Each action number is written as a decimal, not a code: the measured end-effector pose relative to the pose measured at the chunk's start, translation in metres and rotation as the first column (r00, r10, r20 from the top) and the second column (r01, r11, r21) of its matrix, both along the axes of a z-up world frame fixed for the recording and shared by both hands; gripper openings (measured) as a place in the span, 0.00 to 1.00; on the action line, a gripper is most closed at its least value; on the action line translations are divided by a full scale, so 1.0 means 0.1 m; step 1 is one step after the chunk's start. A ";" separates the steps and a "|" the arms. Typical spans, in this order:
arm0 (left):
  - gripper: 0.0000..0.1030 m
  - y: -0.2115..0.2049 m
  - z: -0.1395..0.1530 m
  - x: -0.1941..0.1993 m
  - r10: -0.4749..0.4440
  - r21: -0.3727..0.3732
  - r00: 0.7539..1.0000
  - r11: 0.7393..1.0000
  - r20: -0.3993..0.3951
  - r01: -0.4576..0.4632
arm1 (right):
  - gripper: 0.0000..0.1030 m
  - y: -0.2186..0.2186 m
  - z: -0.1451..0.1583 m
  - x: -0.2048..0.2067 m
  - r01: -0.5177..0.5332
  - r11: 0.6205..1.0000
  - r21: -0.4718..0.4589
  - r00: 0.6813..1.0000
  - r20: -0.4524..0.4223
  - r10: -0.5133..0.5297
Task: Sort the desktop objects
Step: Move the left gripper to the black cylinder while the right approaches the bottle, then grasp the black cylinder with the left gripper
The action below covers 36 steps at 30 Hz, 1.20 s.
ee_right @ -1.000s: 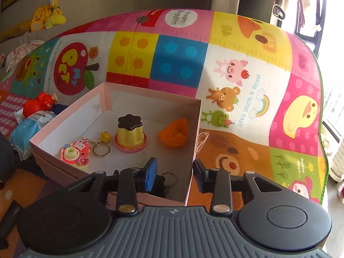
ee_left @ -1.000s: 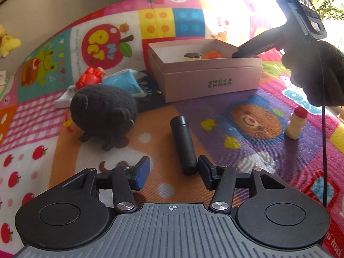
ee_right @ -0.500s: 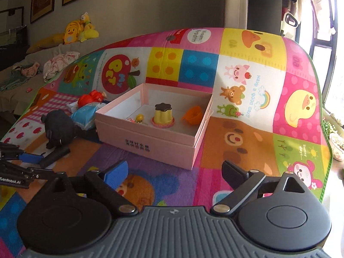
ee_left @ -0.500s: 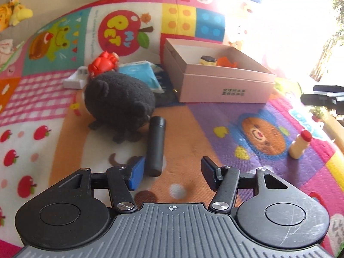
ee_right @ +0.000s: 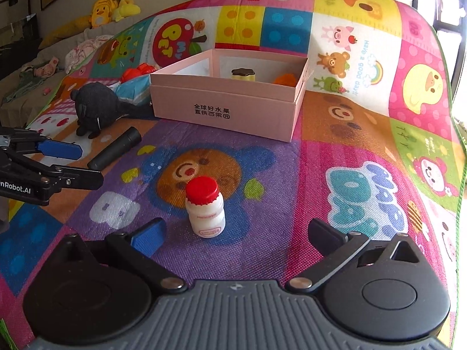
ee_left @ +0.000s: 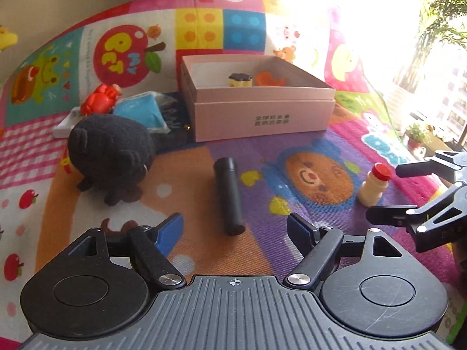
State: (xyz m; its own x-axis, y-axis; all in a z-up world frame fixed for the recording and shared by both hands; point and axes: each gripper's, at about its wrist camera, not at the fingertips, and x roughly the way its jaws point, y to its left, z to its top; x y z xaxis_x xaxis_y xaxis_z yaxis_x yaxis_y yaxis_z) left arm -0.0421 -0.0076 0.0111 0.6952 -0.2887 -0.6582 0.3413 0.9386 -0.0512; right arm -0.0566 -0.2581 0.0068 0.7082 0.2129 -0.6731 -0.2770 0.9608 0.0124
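While both pairs of jaws are opening with nothing between them, each hand lines up its own pick. Left gripper [ee_left: 235, 227] faces the black cylindrical tube [ee_left: 228, 195] lying at twelve o'clock. Right gripper [ee_right: 236, 233] faces the small white red-capped bottle [ee_right: 205, 207], upright at twelve. Pink cardboard box [ee_right: 224, 108] beyond already holds small toys, evidently the sorting bin.
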 end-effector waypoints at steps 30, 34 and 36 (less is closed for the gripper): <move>0.93 0.07 -0.06 0.57 0.260 -0.153 0.963 0.951 -0.072 -0.269 | 1.00 0.09 -0.04 0.02 0.010 0.999 -0.053 1.000 -0.013 -0.011; 0.93 0.05 -0.05 0.73 0.287 -0.162 0.955 0.942 -0.071 -0.295 | 1.00 0.09 -0.04 0.02 0.013 0.998 -0.054 1.000 -0.013 -0.014; 0.93 0.01 -0.06 0.81 0.319 -0.128 0.947 0.938 -0.050 -0.323 | 1.00 0.09 -0.03 0.02 0.015 0.998 -0.053 1.000 -0.014 -0.016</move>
State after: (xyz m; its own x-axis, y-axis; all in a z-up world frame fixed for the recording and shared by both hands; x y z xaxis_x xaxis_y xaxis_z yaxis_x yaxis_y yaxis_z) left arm 0.0385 -0.0064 0.0047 0.7472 -0.1393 -0.6499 0.0200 0.9821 -0.1875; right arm -0.0543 -0.2492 0.0034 0.7013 0.1657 -0.6934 -0.2620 0.9645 -0.0344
